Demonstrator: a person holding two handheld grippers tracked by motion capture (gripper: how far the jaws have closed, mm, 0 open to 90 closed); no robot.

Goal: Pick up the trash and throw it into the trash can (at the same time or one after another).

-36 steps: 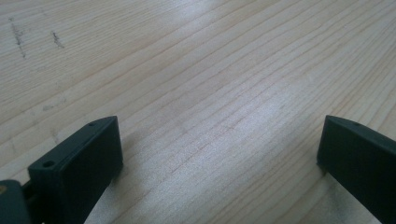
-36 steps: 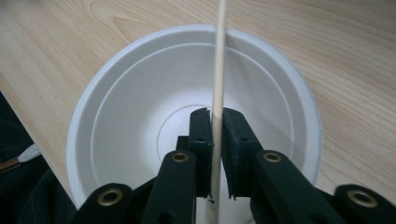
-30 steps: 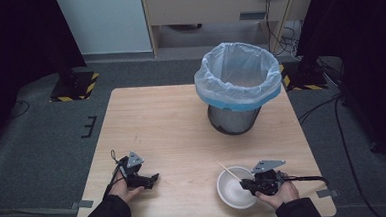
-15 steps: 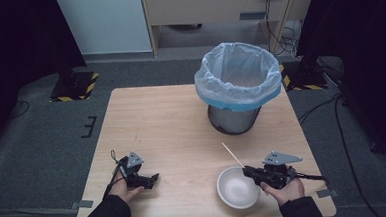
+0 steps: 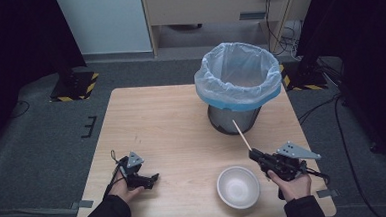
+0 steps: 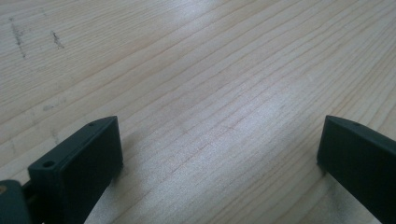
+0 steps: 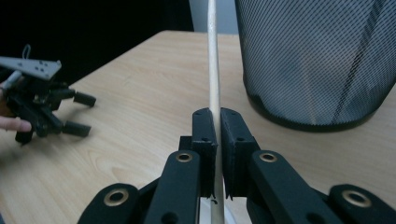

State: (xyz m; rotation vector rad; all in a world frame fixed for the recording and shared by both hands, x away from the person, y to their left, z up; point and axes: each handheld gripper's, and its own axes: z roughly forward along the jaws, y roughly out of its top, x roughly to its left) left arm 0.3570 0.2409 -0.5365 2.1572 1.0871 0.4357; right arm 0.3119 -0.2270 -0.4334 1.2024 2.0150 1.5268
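Note:
My right gripper [image 5: 253, 153] [image 7: 215, 122] is shut on a thin pale wooden stick [image 5: 241, 134] [image 7: 214, 65], which points up and away toward the mesh waste bin [image 5: 234, 116] [image 7: 317, 60] lined with a blue-white bag [image 5: 238, 76]. It hangs above the table, right of a white bowl [image 5: 238, 187] that stands near the front edge. My left gripper [image 5: 153, 179] [image 6: 219, 149] rests low over the wooden table [image 5: 162, 125] at the front left, open, with bare wood between its jaws. The right gripper view shows it too [image 7: 81, 114].
The bin stands at the table's far right. Black stands with yellow-black striped bases [image 5: 74, 87] sit on the grey floor beyond the table's corners. A cable [image 5: 342, 130] runs over the floor at the right.
My right gripper has risen from over the bowl and shifted right, carrying the stick, whose tip now reaches toward the bin. The bowl stays put. The left hand has not moved.

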